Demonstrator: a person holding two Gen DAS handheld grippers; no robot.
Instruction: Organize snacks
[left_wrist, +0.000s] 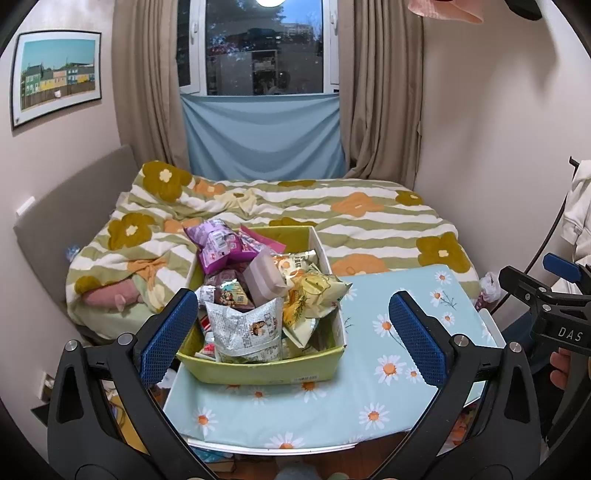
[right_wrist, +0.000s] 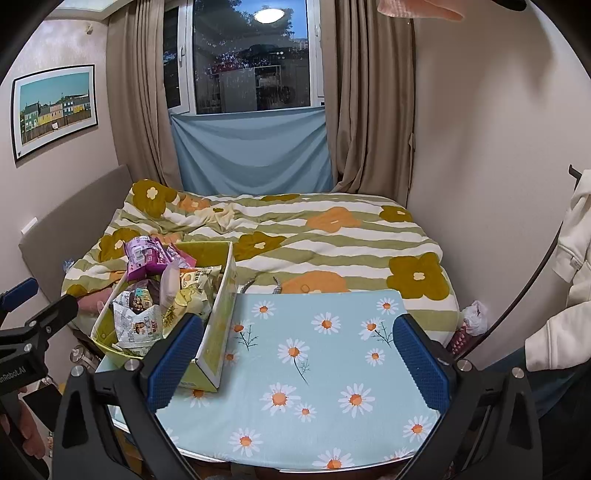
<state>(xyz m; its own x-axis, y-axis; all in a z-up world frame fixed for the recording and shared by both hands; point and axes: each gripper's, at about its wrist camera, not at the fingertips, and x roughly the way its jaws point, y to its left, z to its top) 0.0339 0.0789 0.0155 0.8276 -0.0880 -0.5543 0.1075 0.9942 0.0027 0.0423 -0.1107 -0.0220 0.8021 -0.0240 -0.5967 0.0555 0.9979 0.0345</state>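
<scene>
A yellow-green cardboard box (left_wrist: 258, 371) stands on the left part of a small table covered in a daisy-print cloth (left_wrist: 388, 354). The box is heaped with snack packets: a purple pack (left_wrist: 218, 243) on top at the back, a pink striped pack (left_wrist: 264, 278), a yellow pack (left_wrist: 317, 291) and a grey-white printed bag (left_wrist: 245, 328) at the front. My left gripper (left_wrist: 293, 334) hangs open just in front of the box, holding nothing. My right gripper (right_wrist: 299, 354) stands open over the bare cloth (right_wrist: 332, 350), to the right of the box (right_wrist: 216, 332).
A bed with a flower-striped quilt (left_wrist: 369, 221) lies behind the table, with curtains and a window beyond. A wall (right_wrist: 480, 184) runs along the right, where a white garment (right_wrist: 576, 240) hangs. The table's near edge (right_wrist: 295, 467) is close below both grippers.
</scene>
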